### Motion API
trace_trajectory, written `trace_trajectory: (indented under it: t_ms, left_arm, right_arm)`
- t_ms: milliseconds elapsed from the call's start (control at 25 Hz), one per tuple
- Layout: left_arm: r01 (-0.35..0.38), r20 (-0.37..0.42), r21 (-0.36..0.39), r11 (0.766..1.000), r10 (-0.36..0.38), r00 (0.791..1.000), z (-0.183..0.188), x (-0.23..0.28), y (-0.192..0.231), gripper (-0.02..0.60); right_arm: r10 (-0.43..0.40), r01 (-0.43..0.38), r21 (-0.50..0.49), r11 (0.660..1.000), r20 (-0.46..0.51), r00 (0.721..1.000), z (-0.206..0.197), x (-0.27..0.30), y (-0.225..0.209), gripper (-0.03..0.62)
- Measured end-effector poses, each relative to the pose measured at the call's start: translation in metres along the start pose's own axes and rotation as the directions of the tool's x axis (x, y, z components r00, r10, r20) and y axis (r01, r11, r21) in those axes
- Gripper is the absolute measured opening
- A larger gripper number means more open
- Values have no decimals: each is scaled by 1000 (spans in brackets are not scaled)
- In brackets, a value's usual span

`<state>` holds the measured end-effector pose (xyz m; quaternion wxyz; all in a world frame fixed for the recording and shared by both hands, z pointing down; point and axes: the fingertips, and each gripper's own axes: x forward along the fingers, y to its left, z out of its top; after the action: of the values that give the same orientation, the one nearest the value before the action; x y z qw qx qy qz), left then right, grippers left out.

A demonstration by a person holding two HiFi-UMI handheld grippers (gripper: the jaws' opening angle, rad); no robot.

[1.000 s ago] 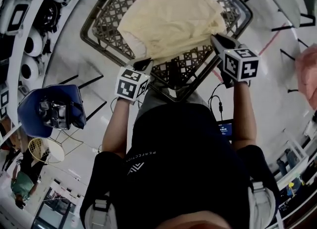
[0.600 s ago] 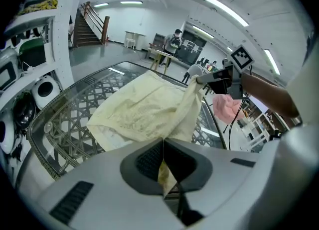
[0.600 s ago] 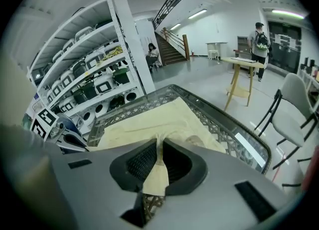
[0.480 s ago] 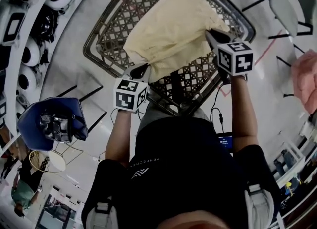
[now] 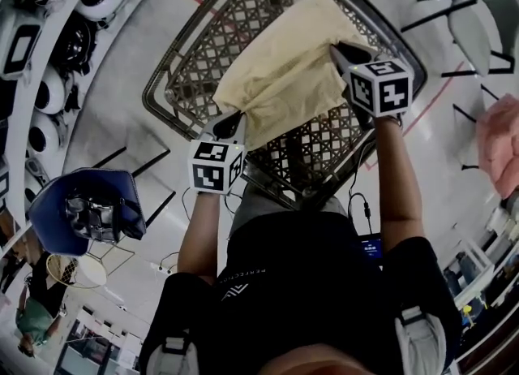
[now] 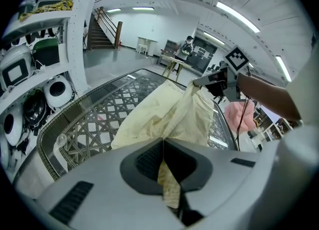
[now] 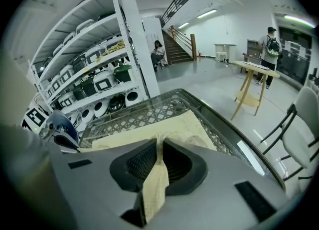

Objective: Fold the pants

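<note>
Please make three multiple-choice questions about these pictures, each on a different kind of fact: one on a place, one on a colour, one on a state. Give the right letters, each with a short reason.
1. Where are the pants?
A. On the lattice-top table
B. On a blue chair
C. On the floor

2. What colour are the pants?
A. Dark blue
B. Pale yellow
C. Red

3. In what state are the left gripper and the right gripper?
A. Both open and empty
B. Only the left one holds cloth
C. Both shut on the pants

Answers:
1. A, because the cloth spreads over the lattice top.
2. B, because the cloth is pale yellow in every view.
3. C, because each gripper view shows cloth pinched between closed jaws.
</note>
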<state>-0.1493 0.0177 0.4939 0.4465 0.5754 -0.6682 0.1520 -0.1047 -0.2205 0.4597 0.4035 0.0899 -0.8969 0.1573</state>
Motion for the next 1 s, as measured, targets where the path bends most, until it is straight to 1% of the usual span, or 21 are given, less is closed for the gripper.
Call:
trace_trajectory:
  t_ms: [200,360,560,680,880,920,1000]
  left_arm:
    - [-50,14,-39,998,50,999,4,5,19,15]
    - [-94,10,-42,995,94,995,4,6,31,14]
    - [-105,35,-80,991,108,994,10,9,42,15]
    - [-123,31,-73,990,126,992,12,10,49,15]
    - [-131,16,-67,989,132,991,9,14,53,15]
    - [-131,11,-66,989,132,991,8,14,54,15]
    - [-131,6,-63,989,132,991,6,15,55,15]
  right_arm:
    - [17,-18,-34,999,-10,1000,18,29,5,57]
    - [32,-33,-57,998,-22,999,27,50,10,57]
    - [62,-63,-68,996,-8,998,39,69,17,58]
    - [60,-60,-59,996,-14,998,35,82,17,58]
    - [57,-59,-69,996,-34,998,34,94,17,58]
    - [63,-65,-66,996,-34,997,35,95,18,70]
    - [75,-77,-58,995,-33,997,35,96,19,163]
